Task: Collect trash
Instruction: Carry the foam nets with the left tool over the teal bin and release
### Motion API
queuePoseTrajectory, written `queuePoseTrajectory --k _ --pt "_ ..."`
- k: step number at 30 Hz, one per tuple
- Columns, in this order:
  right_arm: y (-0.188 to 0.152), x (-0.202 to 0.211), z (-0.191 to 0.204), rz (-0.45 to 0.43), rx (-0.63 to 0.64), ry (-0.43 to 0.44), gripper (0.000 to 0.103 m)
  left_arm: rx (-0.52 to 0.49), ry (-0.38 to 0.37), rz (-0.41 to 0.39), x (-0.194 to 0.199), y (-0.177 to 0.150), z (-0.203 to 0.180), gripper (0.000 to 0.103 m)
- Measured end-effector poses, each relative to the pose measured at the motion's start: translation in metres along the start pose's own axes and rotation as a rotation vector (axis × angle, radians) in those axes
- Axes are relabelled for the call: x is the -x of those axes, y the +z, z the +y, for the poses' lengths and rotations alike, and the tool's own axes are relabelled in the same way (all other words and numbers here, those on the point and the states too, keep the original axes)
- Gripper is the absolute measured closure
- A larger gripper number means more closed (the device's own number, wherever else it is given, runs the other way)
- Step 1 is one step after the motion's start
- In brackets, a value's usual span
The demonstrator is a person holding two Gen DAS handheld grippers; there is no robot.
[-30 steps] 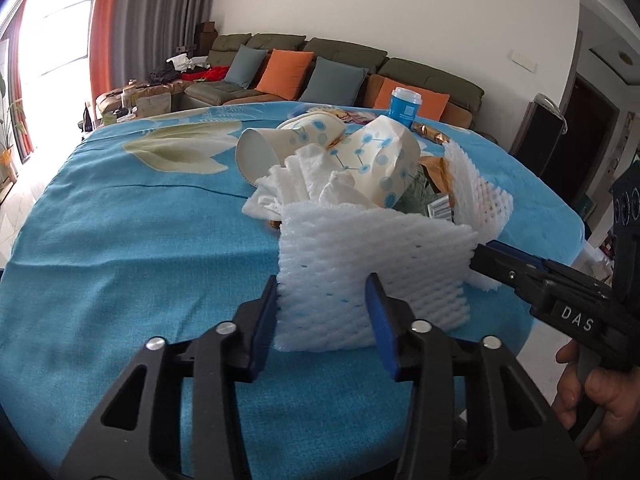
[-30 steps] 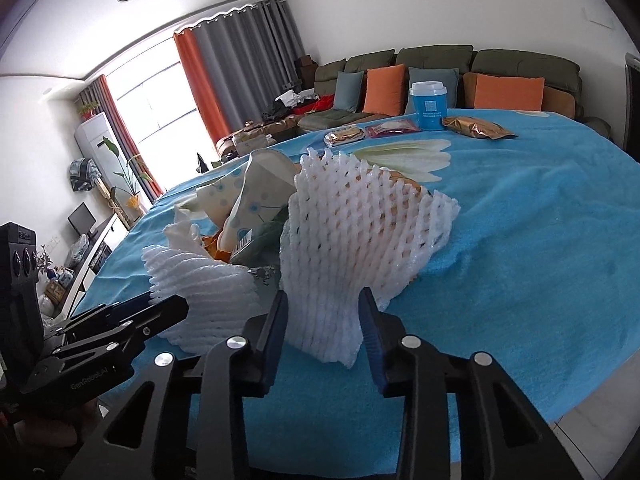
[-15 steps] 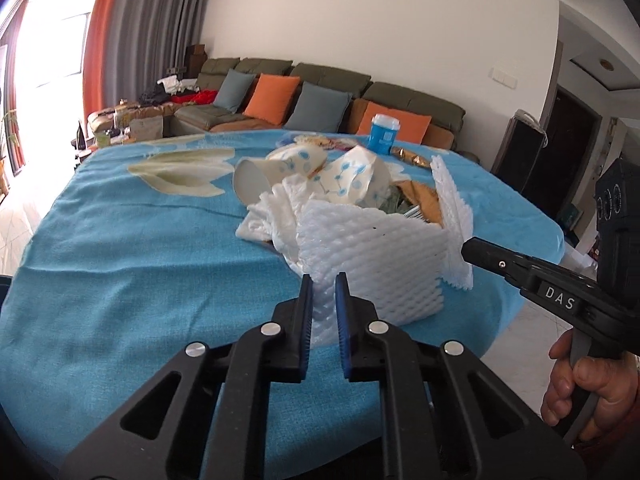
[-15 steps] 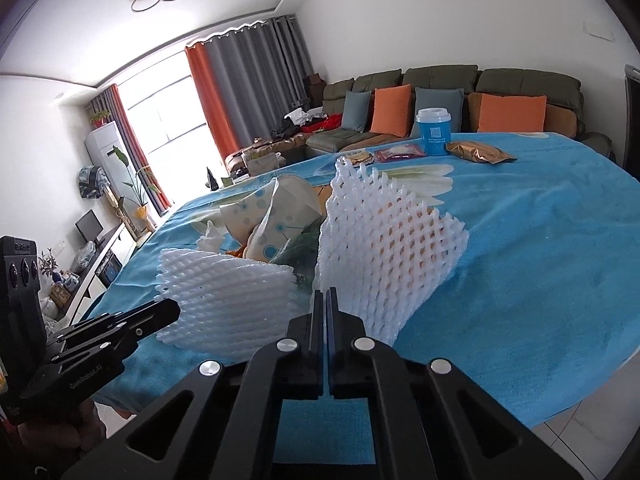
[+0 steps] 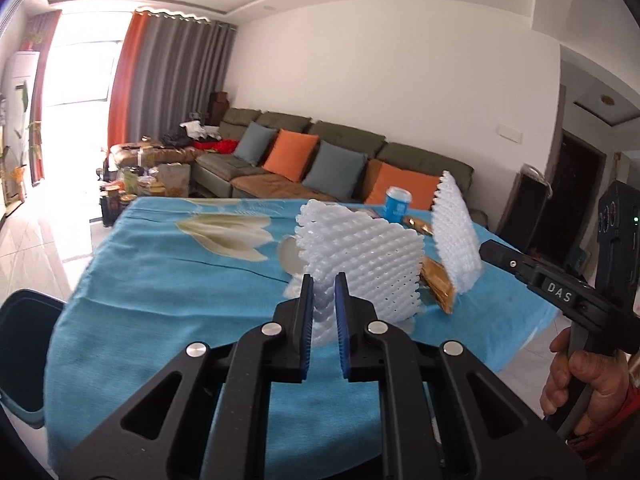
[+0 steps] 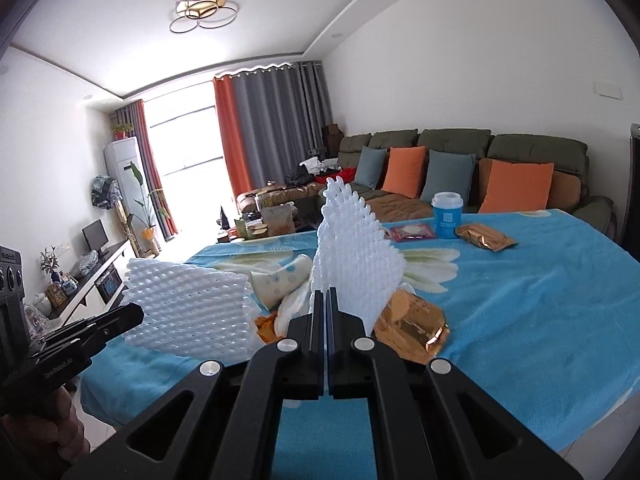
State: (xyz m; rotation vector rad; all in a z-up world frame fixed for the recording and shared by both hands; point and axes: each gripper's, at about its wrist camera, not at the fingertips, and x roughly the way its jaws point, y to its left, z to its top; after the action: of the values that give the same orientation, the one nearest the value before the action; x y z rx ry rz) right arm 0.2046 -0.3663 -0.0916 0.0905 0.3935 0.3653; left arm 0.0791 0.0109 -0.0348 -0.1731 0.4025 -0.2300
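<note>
My left gripper (image 5: 323,294) is shut on a white foam net sleeve (image 5: 368,264) and holds it above the blue tablecloth (image 5: 168,280). My right gripper (image 6: 327,300) is shut on a second white foam net (image 6: 352,252), also lifted. Each gripper's net shows in the other view: the right one (image 5: 456,236), the left one (image 6: 188,312). Below them on the cloth lie a dotted paper cup (image 6: 280,284), white tissue and a gold foil wrapper (image 6: 412,328).
A blue cup with a white lid (image 6: 447,214), a gold snack bag (image 6: 486,236) and a red packet (image 6: 412,233) sit at the table's far side. A dark bin (image 5: 24,344) stands left of the table. A sofa lies behind.
Both grippers closed on their foam nets and lifted them off the trash pile. The cup, tissue and gold wrapper stayed on the cloth.
</note>
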Motion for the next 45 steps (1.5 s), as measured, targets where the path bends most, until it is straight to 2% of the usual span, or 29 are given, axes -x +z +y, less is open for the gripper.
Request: queuePoseTrajectory --k 6,15,23,30,36,38,41,45 --pt "0.021 -0.014 0.032 -0.040 0.081 0.112 0.103 0.037 0.125 -0.053 0.029 0.010 0.027 0.092" --pt "0.035 -0.067 0.109 0.010 0.180 0.357 0.103 0.108 0.341 -0.121 0.082 0.017 0.083 0.092" --pt "0.035 -0.107 0.202 0.100 0.282 0.561 0.103 0.161 0.556 -0.152 0.120 0.013 0.150 0.092" --pt "0.026 -0.141 0.274 0.214 0.325 0.713 0.103 0.215 0.707 -0.137 0.141 0.003 0.205 0.092" --pt "0.015 -0.160 0.319 0.305 0.319 0.797 0.103 0.242 0.815 -0.104 0.159 -0.008 0.248 0.092" --pt "0.007 -0.172 0.328 0.371 0.301 0.817 0.103 0.262 0.830 -0.084 0.157 -0.012 0.260 0.092" --pt "-0.010 -0.192 0.343 0.472 0.281 0.820 0.103 0.261 0.860 -0.051 0.145 -0.019 0.271 0.092" --pt "-0.030 -0.209 0.354 0.545 0.292 0.783 0.103 0.268 0.878 0.005 0.109 -0.025 0.282 0.091"
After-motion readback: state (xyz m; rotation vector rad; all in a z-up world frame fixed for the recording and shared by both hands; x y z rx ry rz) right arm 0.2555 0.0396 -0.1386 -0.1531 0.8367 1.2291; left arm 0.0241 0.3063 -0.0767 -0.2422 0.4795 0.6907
